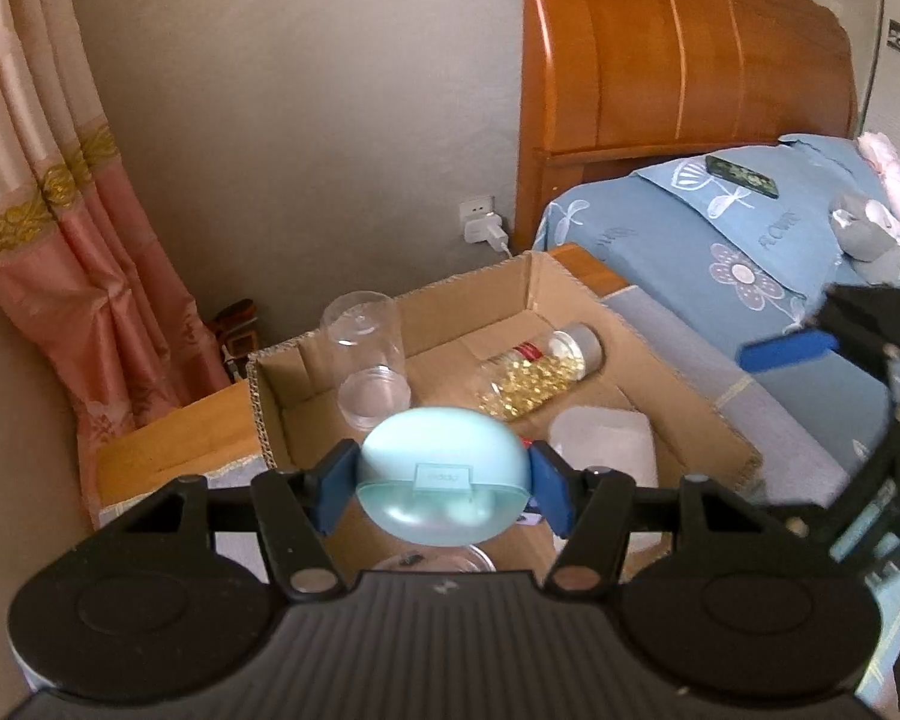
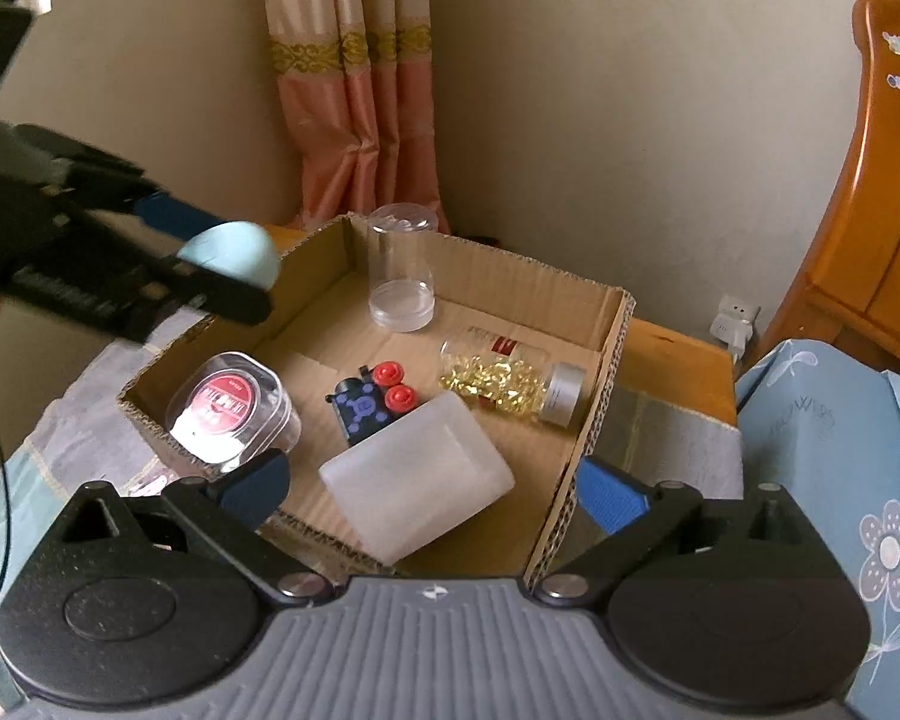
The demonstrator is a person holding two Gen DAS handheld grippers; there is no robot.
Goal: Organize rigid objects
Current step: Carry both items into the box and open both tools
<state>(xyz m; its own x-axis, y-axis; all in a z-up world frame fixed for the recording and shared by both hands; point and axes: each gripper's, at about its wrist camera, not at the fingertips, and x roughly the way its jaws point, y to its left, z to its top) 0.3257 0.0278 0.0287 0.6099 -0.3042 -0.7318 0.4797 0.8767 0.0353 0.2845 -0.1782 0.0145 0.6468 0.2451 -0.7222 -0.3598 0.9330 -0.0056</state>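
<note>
My left gripper [image 1: 444, 480] is shut on a mint-green earbud case [image 1: 444, 474], held above the near edge of an open cardboard box [image 1: 468, 294]. In the right wrist view the same case [image 2: 234, 252] hovers over the box's left corner. My right gripper [image 2: 432, 486] stands wide open at the box's near wall [image 2: 612, 360], above a frosted white container [image 2: 417, 480] that its pads do not touch. Inside lie a clear jar [image 2: 402, 276], a bottle of yellow capsules [image 2: 510, 381], a clear tub with a red label [image 2: 234, 414] and a black toy with red knobs [image 2: 372, 402].
The box sits on a cloth-covered wooden nightstand [image 1: 168, 438] in a corner. A bed with a blue sheet [image 1: 720, 240] and a wooden headboard [image 1: 660, 60] lies to the right. A pink curtain [image 1: 60, 210] hangs left, and a wall socket with a charger [image 1: 483, 222] is behind.
</note>
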